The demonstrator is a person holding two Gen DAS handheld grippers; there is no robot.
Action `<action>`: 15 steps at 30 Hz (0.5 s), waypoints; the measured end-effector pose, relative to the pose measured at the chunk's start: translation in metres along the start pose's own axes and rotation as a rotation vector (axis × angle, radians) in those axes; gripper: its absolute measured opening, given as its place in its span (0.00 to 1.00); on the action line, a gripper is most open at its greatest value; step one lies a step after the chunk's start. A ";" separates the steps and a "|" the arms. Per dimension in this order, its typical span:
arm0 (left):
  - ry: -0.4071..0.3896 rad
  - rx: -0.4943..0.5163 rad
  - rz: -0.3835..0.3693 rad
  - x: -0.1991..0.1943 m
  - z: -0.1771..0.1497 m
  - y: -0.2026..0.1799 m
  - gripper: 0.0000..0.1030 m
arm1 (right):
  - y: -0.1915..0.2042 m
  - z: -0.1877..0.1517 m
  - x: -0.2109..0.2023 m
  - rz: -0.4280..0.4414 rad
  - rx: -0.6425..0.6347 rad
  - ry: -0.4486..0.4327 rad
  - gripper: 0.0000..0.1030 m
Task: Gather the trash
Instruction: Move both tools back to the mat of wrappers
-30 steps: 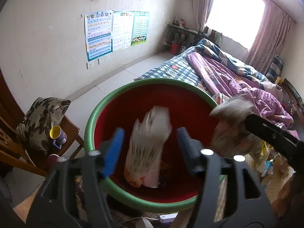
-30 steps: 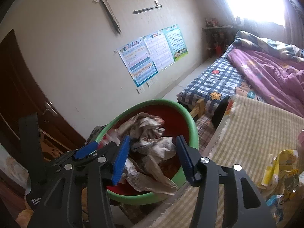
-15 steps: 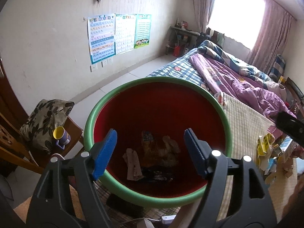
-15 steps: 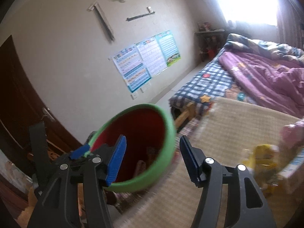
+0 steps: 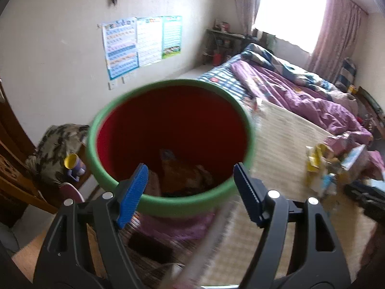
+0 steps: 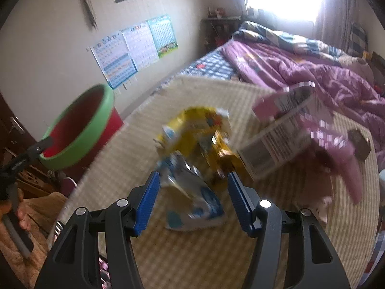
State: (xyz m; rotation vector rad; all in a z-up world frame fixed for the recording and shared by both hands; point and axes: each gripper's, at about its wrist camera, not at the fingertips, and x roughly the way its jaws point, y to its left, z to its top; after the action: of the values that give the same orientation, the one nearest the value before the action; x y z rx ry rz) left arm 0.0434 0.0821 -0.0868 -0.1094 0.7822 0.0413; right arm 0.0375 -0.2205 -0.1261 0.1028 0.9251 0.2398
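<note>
Both sets of fingers are released, nothing between them. My right gripper (image 6: 192,200) hangs over the blue-and-white wrapper (image 6: 192,204), yellow wrapper (image 6: 197,132) just beyond its tips. I'd drop straight, straddle the foil, pinch its crumpled ridge. Left gripper (image 5: 190,192) faces the bin (image 5: 168,202), just ahead.

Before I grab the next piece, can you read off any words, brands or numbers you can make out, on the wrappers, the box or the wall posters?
None can be read.
Wall posters: rows of print, too small.
Yellow wrapper: print smeared by motion blur.
Blue and white wrapper: blurred.
Pink box: a printed panel shows, too blurred.
Bucket: no lettering visible.
</note>
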 end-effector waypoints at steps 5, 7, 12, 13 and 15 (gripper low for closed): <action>0.029 0.001 -0.056 -0.010 -0.011 -0.021 0.68 | -0.016 -0.006 -0.007 -0.013 0.042 -0.050 0.56; 0.045 -0.008 -0.083 -0.011 -0.014 -0.029 0.68 | -0.021 -0.002 -0.010 -0.022 0.043 -0.077 0.56; 0.095 0.010 -0.169 -0.009 -0.024 -0.062 0.68 | -0.020 0.014 0.005 -0.023 -0.011 -0.075 0.49; 0.104 0.021 -0.181 -0.008 -0.026 -0.069 0.68 | -0.020 0.017 0.008 -0.020 -0.020 -0.074 0.47; 0.112 0.035 -0.193 -0.008 -0.028 -0.081 0.68 | -0.014 0.020 0.015 -0.019 -0.046 -0.071 0.45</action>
State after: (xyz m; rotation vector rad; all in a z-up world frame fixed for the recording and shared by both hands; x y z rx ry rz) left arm 0.0239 -0.0013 -0.0940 -0.1543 0.8803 -0.1630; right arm 0.0648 -0.2303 -0.1286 0.0598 0.8491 0.2376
